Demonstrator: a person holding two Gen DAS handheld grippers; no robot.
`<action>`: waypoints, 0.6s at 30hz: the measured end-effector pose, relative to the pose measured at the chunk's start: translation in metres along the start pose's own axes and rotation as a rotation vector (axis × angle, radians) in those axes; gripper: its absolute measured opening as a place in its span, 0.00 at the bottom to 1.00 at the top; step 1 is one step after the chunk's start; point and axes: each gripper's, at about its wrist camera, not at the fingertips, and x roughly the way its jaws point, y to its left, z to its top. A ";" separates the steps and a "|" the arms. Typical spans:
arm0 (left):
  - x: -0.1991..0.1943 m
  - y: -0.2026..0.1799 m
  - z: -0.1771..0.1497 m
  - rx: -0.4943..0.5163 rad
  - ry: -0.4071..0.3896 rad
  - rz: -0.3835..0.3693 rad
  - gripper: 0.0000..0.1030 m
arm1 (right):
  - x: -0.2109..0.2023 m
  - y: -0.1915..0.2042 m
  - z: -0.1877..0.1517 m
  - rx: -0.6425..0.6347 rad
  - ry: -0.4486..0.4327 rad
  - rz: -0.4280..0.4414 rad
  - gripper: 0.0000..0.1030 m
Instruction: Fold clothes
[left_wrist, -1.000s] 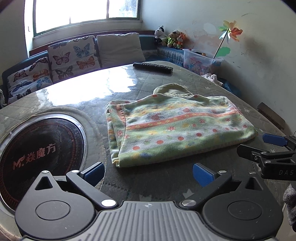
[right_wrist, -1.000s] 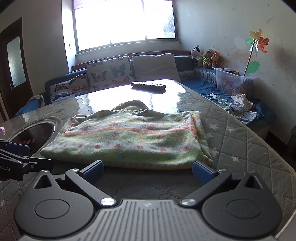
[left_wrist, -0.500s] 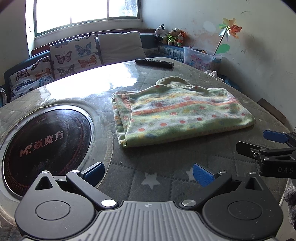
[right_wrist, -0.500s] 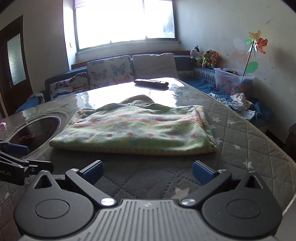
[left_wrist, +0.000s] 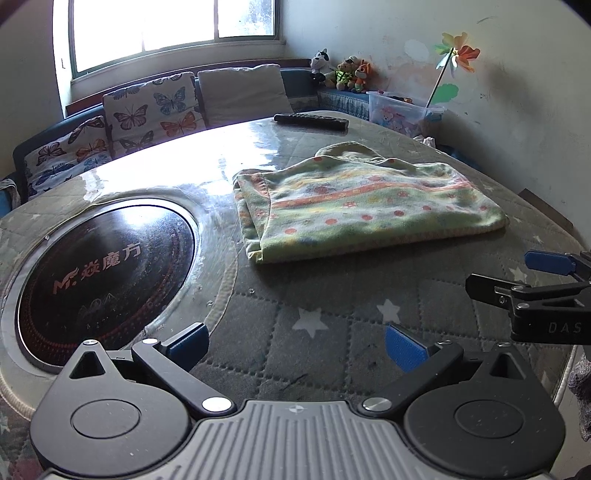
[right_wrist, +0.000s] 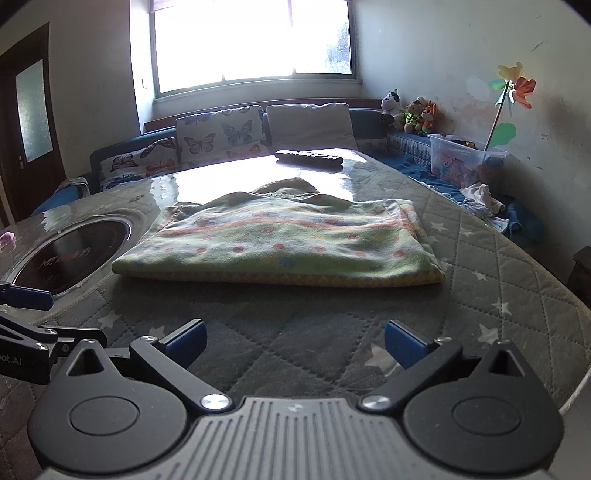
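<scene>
Lay folded flat mid-counter (left_wrist: 332, 325): garment (left_wrist: 365, 206), clear of both tools, remote (left_wrist: 310, 121) beyond it. Hung wide apart and empty over the quilted near edge: left hand-held gripper (left_wrist: 295, 341) and right hand-held gripper (right_wrist: 294, 339). Seen whole only from the left: dark round hob (left_wrist: 103, 269) beside the garment; only from the right: door (right_wrist: 26, 122) and loose clothes (right_wrist: 484, 199) past the counter's edge.

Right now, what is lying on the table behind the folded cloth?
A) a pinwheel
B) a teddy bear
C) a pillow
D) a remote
D: a black remote lies flat on the shiny table just beyond the folded cloth; the toys, pinwheel and pillows are all off the table, by the sofa and wall.
</scene>
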 end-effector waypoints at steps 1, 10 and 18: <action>0.000 0.001 -0.001 -0.002 -0.001 0.001 1.00 | 0.000 0.001 0.000 -0.001 0.000 0.001 1.00; -0.003 0.003 -0.004 -0.010 -0.008 0.006 1.00 | -0.002 0.005 -0.001 -0.004 -0.005 0.005 1.00; 0.000 0.003 -0.003 -0.014 0.000 0.014 1.00 | 0.002 0.006 0.001 -0.003 -0.005 0.015 1.00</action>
